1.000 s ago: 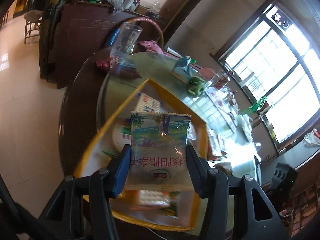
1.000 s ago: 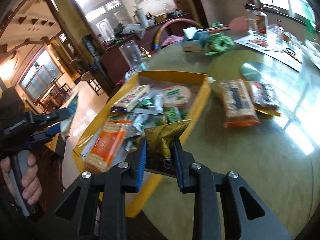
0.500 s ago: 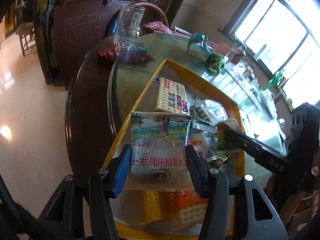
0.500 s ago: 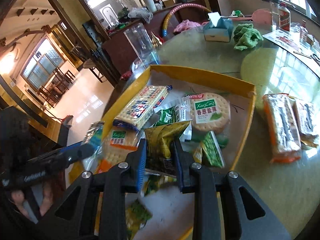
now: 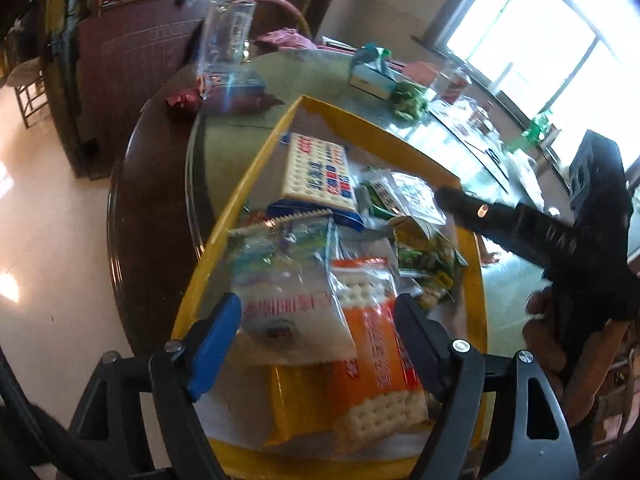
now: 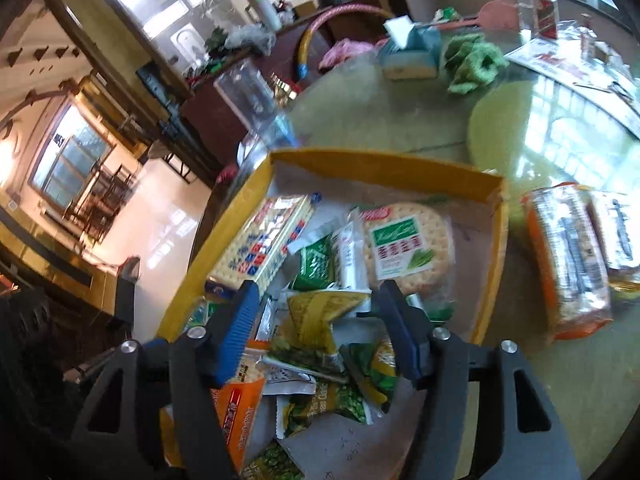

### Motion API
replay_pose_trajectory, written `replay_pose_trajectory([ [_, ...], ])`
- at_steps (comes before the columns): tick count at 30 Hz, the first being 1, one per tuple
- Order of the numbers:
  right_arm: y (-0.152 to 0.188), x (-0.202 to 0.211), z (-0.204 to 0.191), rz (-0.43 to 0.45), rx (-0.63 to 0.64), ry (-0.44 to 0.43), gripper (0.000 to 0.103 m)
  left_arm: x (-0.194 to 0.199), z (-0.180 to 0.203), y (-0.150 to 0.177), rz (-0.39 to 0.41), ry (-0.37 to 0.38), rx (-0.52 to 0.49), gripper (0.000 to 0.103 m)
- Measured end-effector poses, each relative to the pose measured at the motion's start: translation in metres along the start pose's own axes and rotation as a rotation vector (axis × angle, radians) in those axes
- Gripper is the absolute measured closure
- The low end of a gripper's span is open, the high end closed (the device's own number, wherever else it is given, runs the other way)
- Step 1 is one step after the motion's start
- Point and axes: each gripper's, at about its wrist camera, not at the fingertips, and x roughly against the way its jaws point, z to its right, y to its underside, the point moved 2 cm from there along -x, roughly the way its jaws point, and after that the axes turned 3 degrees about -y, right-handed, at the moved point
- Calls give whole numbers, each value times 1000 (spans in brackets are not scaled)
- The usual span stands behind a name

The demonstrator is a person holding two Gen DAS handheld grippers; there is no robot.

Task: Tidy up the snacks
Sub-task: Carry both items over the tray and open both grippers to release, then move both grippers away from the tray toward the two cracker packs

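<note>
Claws, two, both (image 5: 316,340) (image 6: 316,324) just opening wide over one yellow tray (image 6: 384,168), two orange packs (image 6: 568,260) outside.

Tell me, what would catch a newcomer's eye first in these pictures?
Probably the yellow tray on the round table, heaped with snack packets, among them a round cracker pack near its far right corner. Over it hang the open left hand-held gripper and right hand-held gripper. Two orange-wrapped packs lie outside the tray, to its right.
</note>
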Motion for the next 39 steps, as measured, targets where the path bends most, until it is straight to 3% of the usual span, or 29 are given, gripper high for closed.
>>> replay_pose_trajectory([
  [2, -2, 13, 2, 32, -23, -5, 37, -3, -4, 3, -11, -20, 6, 22],
  [4, -1, 24, 4, 69, -38, -8, 32, -13, -7, 6, -76, -68, -1, 22],
  [5, -1, 31, 5, 91, -50, -9, 31, -12, -7, 8, -84, -46, -12, 22],
  [12, 13, 60, 5, 125, -41, -60, 30, 27, -4, 21, 43, -33, 44, 22],
  [17, 31, 87, 19, 144, -32, -24, 30, 51, 28, 26, 121, -71, 42, 22],
  [27, 66, 173, 70, 225, -94, 28, 29, 79, 122, 40, 164, 9, -77, 22],
  [32, 83, 214, 78, 275, -99, 44, 25, 88, 149, 55, 158, 54, -102, 22],
  [39, 110, 242, 84, 277, -124, 68, 25, 97, 176, 83, 127, 116, -127, 22],
])
